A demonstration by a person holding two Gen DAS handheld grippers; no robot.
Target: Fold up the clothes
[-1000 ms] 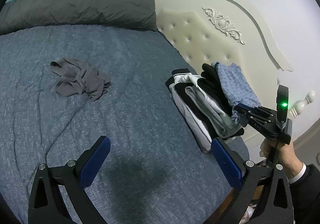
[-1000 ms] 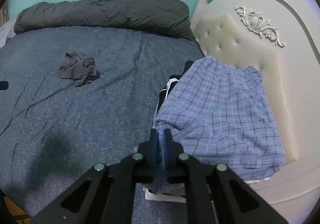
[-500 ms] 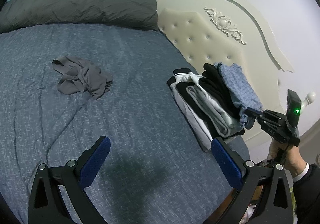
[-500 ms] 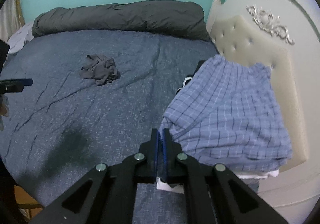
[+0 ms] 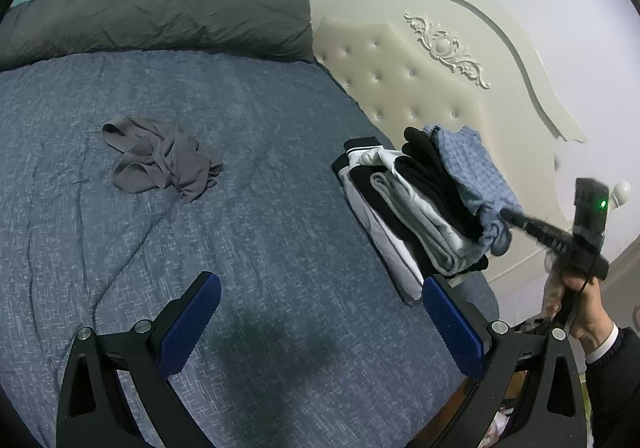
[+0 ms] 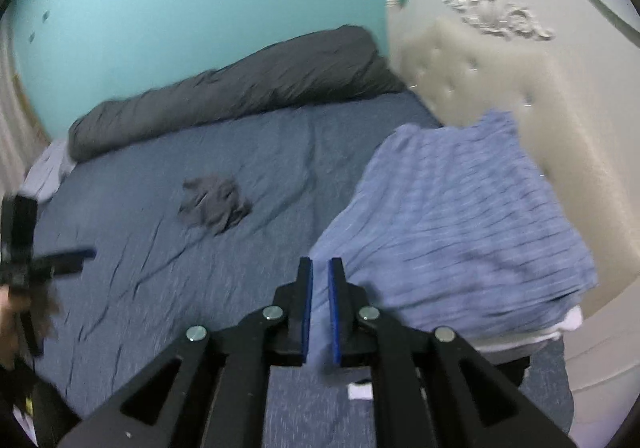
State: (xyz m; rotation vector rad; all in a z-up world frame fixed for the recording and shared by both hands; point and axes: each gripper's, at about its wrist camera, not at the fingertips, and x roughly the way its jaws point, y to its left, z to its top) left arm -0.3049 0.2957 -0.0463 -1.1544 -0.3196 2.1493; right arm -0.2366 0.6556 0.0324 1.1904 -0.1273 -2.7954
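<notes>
Left tongs (image 5: 320,322): spread wide, empty, hovering over the near part of the bed (image 5: 240,208). Right tongs (image 6: 320,280): a narrow gap shows between the blue pads, jaws just opened slightly; nothing pressed between them. The checked blue shorts (image 6: 452,224) lie on top of the stack of folded clothes (image 5: 404,204) at the bed's right edge, beside the cream headboard (image 5: 400,76). A crumpled grey garment (image 5: 160,160) lies left of the stack, well apart. A rolled dark duvet (image 5: 160,20) runs along the far side.
</notes>
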